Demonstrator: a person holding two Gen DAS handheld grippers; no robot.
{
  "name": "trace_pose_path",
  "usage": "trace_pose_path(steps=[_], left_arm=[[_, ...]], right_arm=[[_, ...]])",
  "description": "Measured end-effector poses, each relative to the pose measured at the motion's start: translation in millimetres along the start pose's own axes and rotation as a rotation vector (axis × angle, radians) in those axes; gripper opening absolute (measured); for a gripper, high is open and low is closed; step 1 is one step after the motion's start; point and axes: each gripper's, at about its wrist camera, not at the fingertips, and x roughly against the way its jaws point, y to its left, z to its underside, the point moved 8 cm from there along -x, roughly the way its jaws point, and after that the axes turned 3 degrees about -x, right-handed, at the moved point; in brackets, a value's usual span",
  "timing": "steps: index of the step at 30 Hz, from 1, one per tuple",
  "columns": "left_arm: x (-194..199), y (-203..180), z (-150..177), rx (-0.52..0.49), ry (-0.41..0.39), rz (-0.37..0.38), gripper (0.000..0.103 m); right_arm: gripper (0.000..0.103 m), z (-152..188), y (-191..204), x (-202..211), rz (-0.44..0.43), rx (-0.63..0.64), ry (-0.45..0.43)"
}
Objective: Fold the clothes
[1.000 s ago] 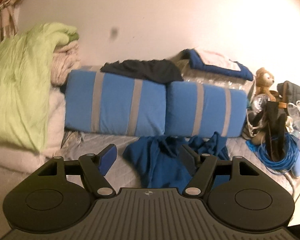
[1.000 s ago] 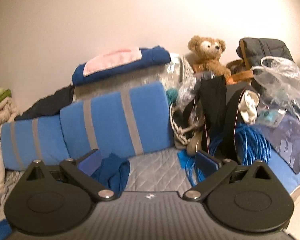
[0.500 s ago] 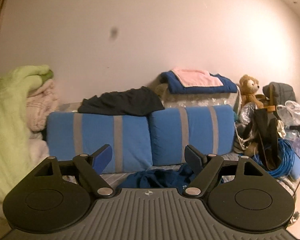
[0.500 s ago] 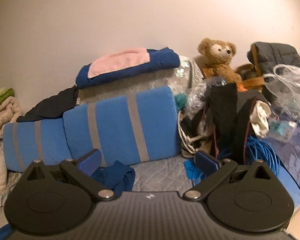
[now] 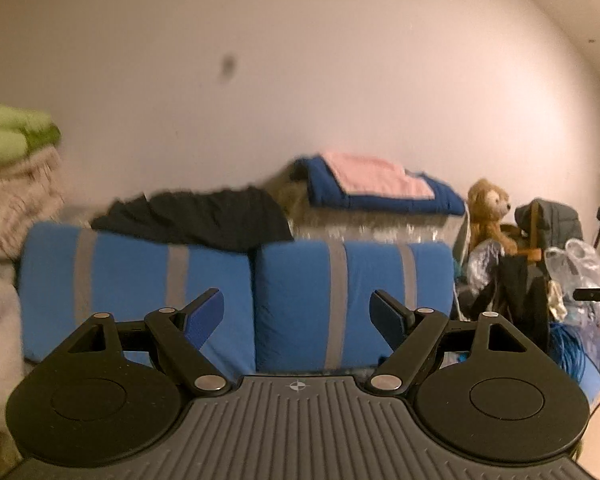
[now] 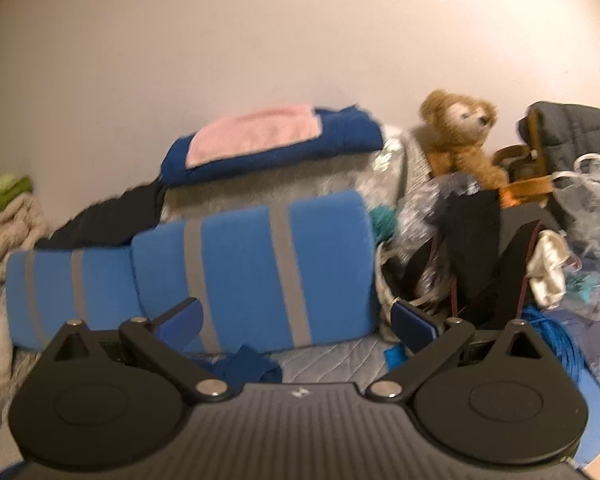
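Below the right tongs (image 6: 296,322), spread wide and empty, a blue garment (image 6: 246,366) lies half hidden, while the left tongs (image 5: 297,315) likewise gape on nothing.

Black left tool (image 5: 297,316), blue pads, silver screws, ribbed grey base

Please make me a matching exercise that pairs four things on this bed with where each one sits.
Things:
1. pink cloth
2. black garment
3. teddy bear
4. blue cable coil

Places:
A. draped over the top of the left blue striped cushion
B. low at the right, in front of the clutter
C. lying on the folded dark blue blanket
D. upright against the wall, right of the blanket stack

Pairs: 1-C, 2-A, 3-D, 4-B
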Motion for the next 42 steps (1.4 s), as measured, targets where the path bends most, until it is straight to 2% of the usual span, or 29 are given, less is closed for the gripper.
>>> trace_pose_path(steps=[3, 9, 14, 23, 28, 30, 37, 42], left_arm=[[-27, -10, 22, 0.009, 0.038, 0.000, 0.080], [-72, -18, 70, 0.049, 0.074, -0.071, 0.080], [-104, -22, 116, 0.130, 0.119, -0.036, 0.080], [-138, -22, 201, 0.176, 0.177, -0.007, 0.080], [-139, -18, 224, 0.169, 0.176, 0.029, 0.080], [-142, -20, 227, 0.157, 0.174, 0.037, 0.080], [-152, -20, 237, 0.147, 0.225, 0.018, 0.080], [-155, -15, 240, 0.173, 0.240, 0.012, 0.080]], right_arm=[[0.103, 20, 17, -15, -0.014, 0.046, 0.033], [0.103, 58, 41, -48, -0.054, 0.071, 0.115], [0.101, 97, 65, -78, -0.080, 0.168, 0.183], [0.093, 161, 96, -145, -0.093, 0.310, 0.282], [0.080, 196, 110, -184, -0.109, 0.381, 0.332], [0.078, 210, 115, -200, -0.116, 0.419, 0.348], [0.072, 256, 143, -249, -0.069, 0.678, 0.345], [0.068, 279, 169, -275, -0.067, 0.900, 0.287]])
